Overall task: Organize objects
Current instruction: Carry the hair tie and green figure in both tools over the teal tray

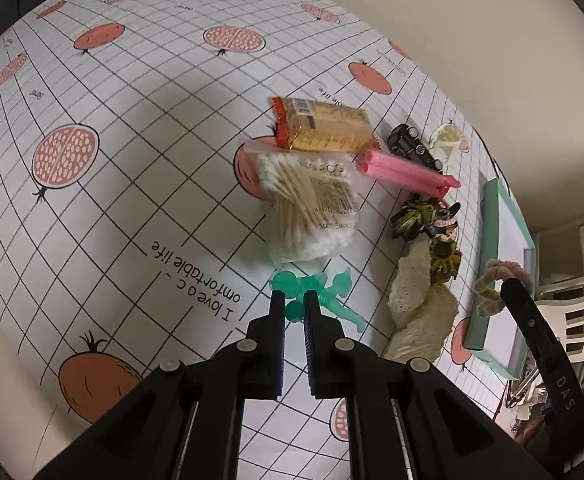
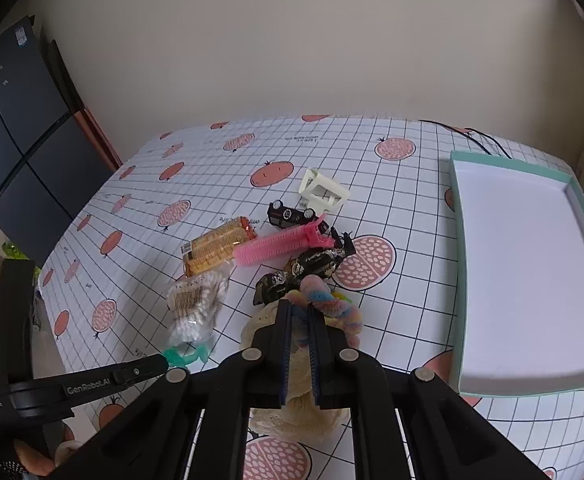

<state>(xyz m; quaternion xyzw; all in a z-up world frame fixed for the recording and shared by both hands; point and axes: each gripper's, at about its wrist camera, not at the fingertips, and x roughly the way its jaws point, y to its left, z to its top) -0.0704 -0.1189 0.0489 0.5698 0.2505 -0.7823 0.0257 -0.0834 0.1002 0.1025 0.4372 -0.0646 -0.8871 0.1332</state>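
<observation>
My left gripper (image 1: 294, 300) is shut on a translucent green plastic figure (image 1: 331, 292), which sits just in front of a bag of cotton swabs (image 1: 311, 208). In the right wrist view the left gripper (image 2: 160, 361) reaches in from the left with the green figure (image 2: 186, 356) at its tip. My right gripper (image 2: 300, 314) is shut on a fuzzy pastel rainbow loop (image 2: 331, 304), above a cream lace cloth (image 2: 292, 416). The left wrist view also catches the fuzzy loop (image 1: 487, 284) in the right gripper (image 1: 505, 286), near a teal tray (image 1: 487, 240).
On the pomegranate-print cloth lie a cracker packet (image 2: 220, 246), a pink comb clip (image 2: 280, 244), a black toy car (image 2: 292, 214), a white plastic piece (image 2: 323, 190) and black-gold wrappers (image 2: 311, 264). The teal tray (image 2: 455, 240), white inside, lies right. A dark cabinet (image 2: 20, 128) stands left.
</observation>
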